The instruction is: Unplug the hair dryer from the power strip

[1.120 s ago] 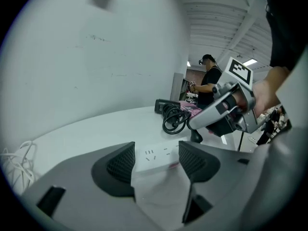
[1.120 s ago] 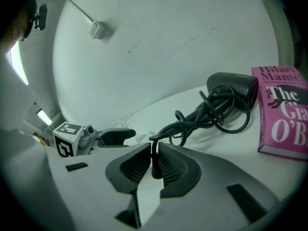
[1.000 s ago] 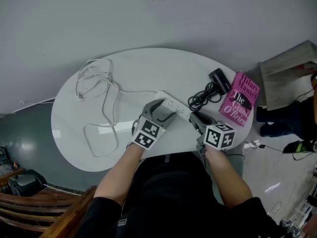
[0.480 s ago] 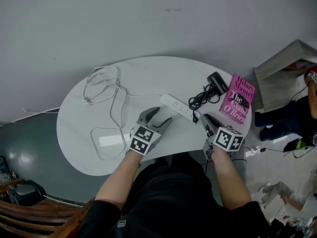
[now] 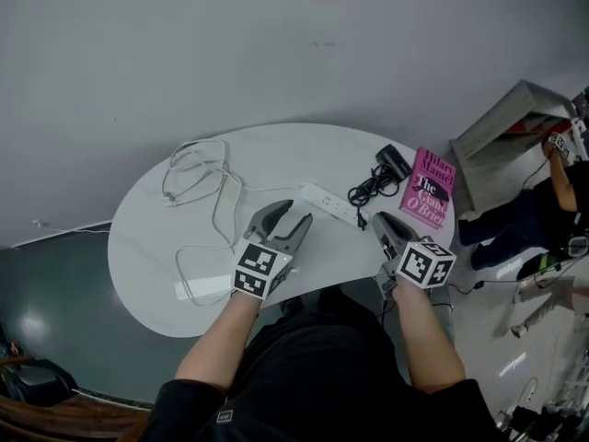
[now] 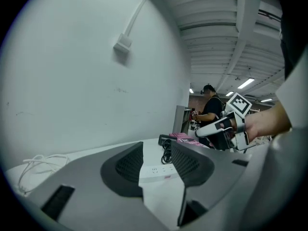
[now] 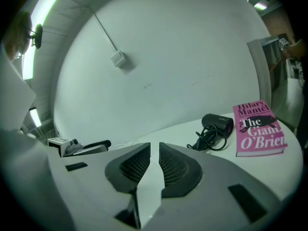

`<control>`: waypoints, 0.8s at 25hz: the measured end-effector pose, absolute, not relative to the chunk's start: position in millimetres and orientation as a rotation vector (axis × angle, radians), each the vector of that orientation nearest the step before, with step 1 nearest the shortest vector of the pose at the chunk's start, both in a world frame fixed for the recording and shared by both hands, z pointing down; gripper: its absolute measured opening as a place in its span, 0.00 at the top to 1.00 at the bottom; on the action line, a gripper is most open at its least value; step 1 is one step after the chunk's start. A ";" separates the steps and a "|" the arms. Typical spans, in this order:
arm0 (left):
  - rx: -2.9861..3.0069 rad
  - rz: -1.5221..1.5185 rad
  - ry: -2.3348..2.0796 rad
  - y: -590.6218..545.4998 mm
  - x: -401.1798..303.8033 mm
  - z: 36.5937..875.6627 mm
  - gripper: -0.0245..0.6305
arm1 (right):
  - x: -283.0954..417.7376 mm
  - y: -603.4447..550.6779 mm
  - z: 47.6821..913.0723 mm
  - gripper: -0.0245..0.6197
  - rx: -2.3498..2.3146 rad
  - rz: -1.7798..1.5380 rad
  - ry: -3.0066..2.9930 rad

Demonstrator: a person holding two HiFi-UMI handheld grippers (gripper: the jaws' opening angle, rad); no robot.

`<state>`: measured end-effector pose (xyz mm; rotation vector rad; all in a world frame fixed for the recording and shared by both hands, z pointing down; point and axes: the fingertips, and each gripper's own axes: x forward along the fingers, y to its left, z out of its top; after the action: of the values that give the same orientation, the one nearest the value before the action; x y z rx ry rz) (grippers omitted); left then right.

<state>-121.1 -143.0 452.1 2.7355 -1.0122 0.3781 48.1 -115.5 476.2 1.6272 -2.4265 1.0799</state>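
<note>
The white power strip (image 5: 329, 203) lies on the oval white table (image 5: 138, 284). Just beyond its right end are the black hair dryer (image 5: 391, 162) and its coiled cord (image 5: 368, 191). In the left gripper view the power strip (image 6: 156, 171) shows bare sockets, with the hair dryer (image 6: 166, 139) behind it. My left gripper (image 5: 300, 210) hovers short of the strip. Its jaws have just been closing, but they stand apart with nothing between them. My right gripper (image 5: 377, 215) is shut and empty, near the strip's right end. The right gripper view shows the hair dryer (image 7: 219, 123) ahead.
A pink book (image 5: 428, 187) lies right of the dryer. The strip's white cable (image 5: 198, 187) loops over the table's left half. A person (image 5: 543, 210) and a grey cabinet (image 5: 502, 127) are at the right. Dark floor lies to the left.
Both grippers have lifted and drawn back from the power strip toward my body. The left jaws, which stood wide at the strip, are now narrower. The right gripper has left the strip's right end.
</note>
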 end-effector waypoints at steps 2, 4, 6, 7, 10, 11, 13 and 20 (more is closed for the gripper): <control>2.758 0.342 -1.016 -142.5 -123.7 436.1 0.69 | 43.3 -113.6 457.3 0.87 1.621 1.008 -2.447; 2.776 0.314 -1.022 -140.6 -125.9 421.9 0.70 | 39.1 -110.4 439.3 0.87 1.601 0.929 -2.472; 2.788 0.293 -1.032 -139.8 -127.7 409.7 0.71 | 38.6 -106.8 423.1 0.87 1.581 0.853 -2.492; 2.793 0.287 -1.040 -140.6 -128.7 403.9 0.71 | 39.5 -105.8 415.3 0.87 1.570 0.819 -2.499; 2.805 0.285 -1.081 -146.7 -133.1 386.6 0.72 | 43.0 -107.0 393.2 0.87 1.539 0.715 -2.514; 2.808 0.287 -1.096 -149.0 -134.4 381.4 0.73 | 43.7 -108.3 386.7 0.87 1.529 0.680 -2.517; 2.807 0.299 -1.123 -152.7 -135.4 373.3 0.75 | 44.0 -110.9 375.3 0.87 1.506 0.619 -2.526; 2.777 0.342 -1.182 -157.2 -120.5 350.8 0.80 | 43.6 -114.6 344.4 0.87 1.357 0.505 -2.623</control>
<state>-120.5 -157.2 350.8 2.7772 -1.1819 0.3418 43.6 -114.6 344.4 1.3571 -2.6233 0.5048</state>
